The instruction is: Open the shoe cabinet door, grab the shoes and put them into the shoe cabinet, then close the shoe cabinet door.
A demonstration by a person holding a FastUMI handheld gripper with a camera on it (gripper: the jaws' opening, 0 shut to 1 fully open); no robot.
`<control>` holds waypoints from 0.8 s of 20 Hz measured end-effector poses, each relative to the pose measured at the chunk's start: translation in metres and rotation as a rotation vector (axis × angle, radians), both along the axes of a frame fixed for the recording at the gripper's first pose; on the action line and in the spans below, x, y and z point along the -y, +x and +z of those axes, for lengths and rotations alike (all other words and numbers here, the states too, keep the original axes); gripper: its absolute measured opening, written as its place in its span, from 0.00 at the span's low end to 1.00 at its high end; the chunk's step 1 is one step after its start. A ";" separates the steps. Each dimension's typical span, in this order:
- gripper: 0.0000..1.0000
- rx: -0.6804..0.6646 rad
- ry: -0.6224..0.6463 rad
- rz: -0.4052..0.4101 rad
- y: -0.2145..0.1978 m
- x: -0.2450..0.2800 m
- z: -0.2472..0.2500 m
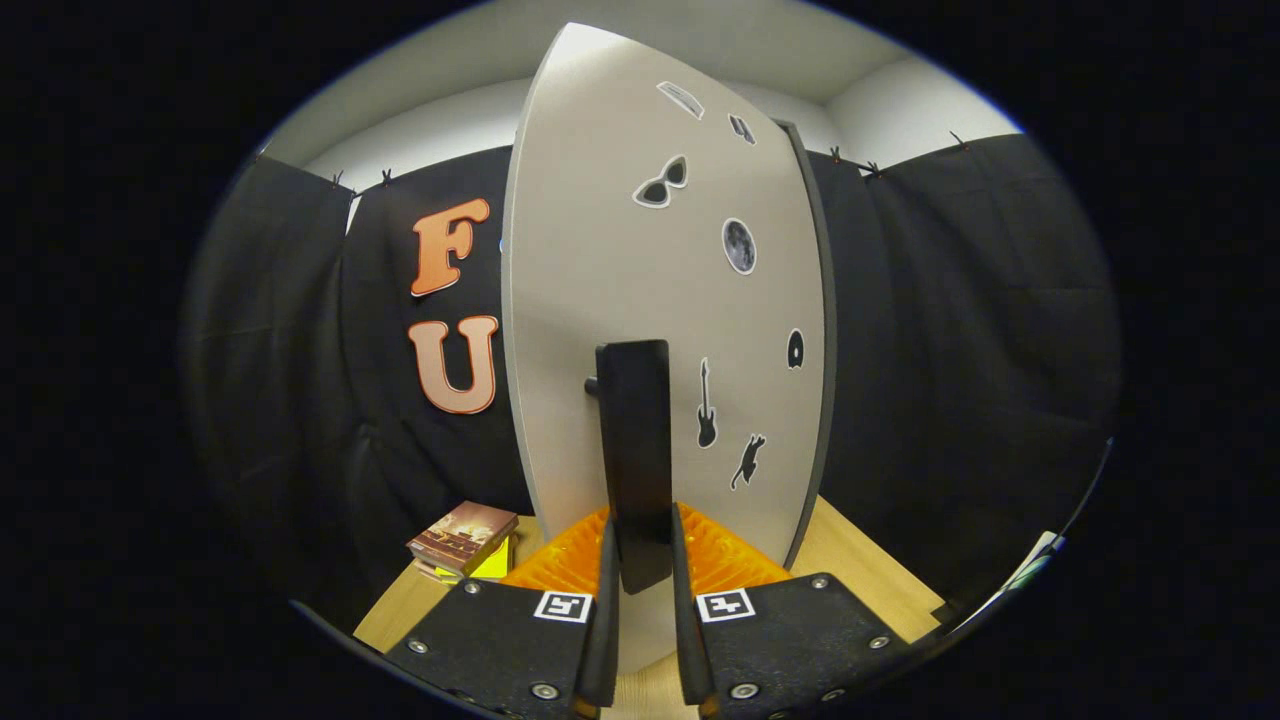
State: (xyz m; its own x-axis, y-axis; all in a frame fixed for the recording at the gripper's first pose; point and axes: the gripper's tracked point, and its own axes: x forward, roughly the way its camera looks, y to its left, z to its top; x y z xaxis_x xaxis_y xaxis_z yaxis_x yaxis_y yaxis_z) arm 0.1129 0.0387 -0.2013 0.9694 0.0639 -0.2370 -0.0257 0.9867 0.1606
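Observation:
The shoe cabinet door (pixel 620 280) is a pale grey panel with small black stickers, standing upright just ahead of me. A black bar handle (pixel 634 450) juts from its face. My gripper (pixel 640 555) is shut on that handle, one finger pressing each side of its lower end. The door's dark edge (pixel 818 330) runs down its right side.
A stack of books (pixel 462 538) lies on the wooden table (pixel 860 570) to the left of the door. Black cloth walls stand close behind and on both sides.

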 end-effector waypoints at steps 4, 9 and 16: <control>0.24 -0.004 -0.016 -0.036 -0.005 0.014 -0.001; 0.20 -0.006 0.031 -0.059 -0.014 0.024 -0.005; 0.20 -0.002 -0.020 -0.169 -0.025 0.055 -0.007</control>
State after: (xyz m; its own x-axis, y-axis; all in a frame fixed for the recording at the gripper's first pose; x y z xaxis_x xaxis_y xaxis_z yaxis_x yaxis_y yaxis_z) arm 0.0877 -0.0161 -0.2087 0.9655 -0.1047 -0.2384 0.1410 0.9800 0.1404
